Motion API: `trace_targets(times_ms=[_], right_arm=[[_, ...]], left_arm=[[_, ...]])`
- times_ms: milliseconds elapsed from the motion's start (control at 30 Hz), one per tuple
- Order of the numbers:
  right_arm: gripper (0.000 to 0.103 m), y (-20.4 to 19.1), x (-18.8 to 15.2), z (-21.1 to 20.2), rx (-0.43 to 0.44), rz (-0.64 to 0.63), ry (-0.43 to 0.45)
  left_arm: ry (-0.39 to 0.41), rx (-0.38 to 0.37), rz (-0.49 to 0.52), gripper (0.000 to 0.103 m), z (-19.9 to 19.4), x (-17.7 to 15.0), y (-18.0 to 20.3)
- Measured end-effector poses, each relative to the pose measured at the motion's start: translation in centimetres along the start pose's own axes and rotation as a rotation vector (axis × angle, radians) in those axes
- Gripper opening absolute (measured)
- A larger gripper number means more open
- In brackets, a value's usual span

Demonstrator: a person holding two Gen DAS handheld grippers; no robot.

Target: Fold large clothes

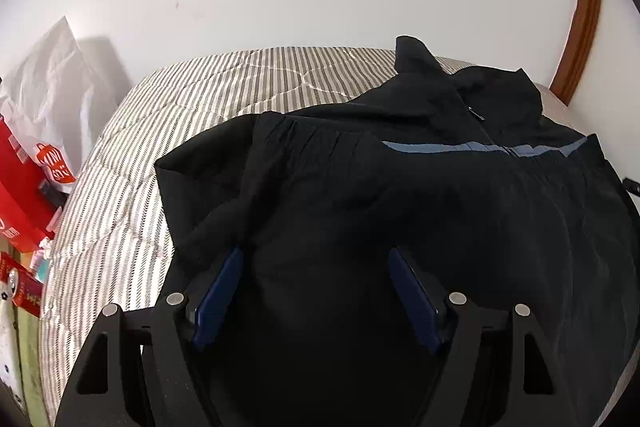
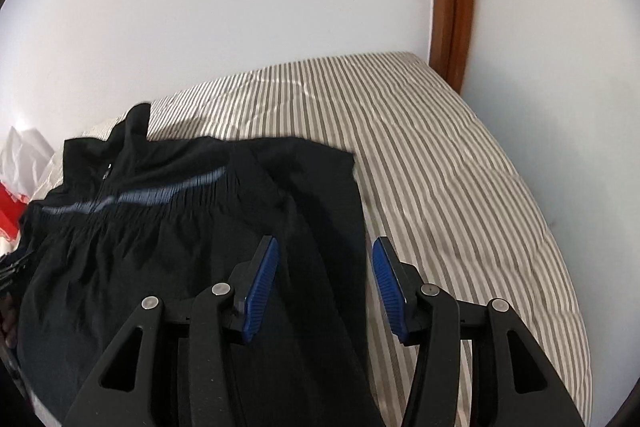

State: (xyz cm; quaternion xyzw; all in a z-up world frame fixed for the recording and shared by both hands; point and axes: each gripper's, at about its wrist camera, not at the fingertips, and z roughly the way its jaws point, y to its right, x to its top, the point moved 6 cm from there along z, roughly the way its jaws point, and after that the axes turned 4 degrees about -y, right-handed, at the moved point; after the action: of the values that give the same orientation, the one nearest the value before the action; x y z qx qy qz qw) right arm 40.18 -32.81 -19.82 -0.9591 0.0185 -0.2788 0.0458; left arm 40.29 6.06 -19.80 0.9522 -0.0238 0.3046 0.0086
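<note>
Left gripper [image 1: 314, 259]: jaws standing apart, blue pads [image 1: 218, 297] hanging over dark cloth, nothing pinched between them. Right gripper [image 2: 324, 251]: jaws likewise parted, pads [image 2: 262, 289] gripping nothing, straddling the right-hand edge of the garment with one finger over cloth and the other over bedding.

Black jacket [image 1: 400, 195]: lying spread on the bed, sleeves folded in across the front, collar [image 1: 424, 67] pointing toward the wall, zip running down the middle, a blue-grey chest stripe [image 1: 420, 147] showing across it (partly covered by the folded sleeves).

Striped quilt [image 2: 460, 187]: grey and white, lying under the jacket and extending bare to its right and far side.

Brown wooden frame [image 2: 452, 7]: standing upright against the white wall behind the bed.

Red boxes [image 1: 20, 183] and a white plastic bag [image 1: 52, 79]: sitting beside the bed at the left.
</note>
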Motion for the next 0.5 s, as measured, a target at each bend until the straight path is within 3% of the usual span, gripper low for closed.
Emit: trace_targets(times_ms=[267, 367, 433, 500], right_arm=[[0.048, 0.4, -5.9, -0.7, 0.037, -0.006, -0.093], [0.037, 0.2, -6.2, -0.7, 0.066, 0.001, -0.079], [0.017, 0.3, -6.3, -0.4, 0.073, 0.004, -0.091], [0.010, 0.2, -6.0, -0.5, 0.105, -0.003, -0.094]], left_arm=[[-0.010, -0.080, -0.047, 0.074, -4.5, -2.8, -1.0], [-0.008, -0.067, -0.059, 0.074, -6.8, -4.7, -2.1], [-0.007, -0.051, -0.066, 0.074, -8.3, -6.2, -2.9], [0.001, -0.028, -0.080, 0.074, -9.7, -7.7, -4.0]])
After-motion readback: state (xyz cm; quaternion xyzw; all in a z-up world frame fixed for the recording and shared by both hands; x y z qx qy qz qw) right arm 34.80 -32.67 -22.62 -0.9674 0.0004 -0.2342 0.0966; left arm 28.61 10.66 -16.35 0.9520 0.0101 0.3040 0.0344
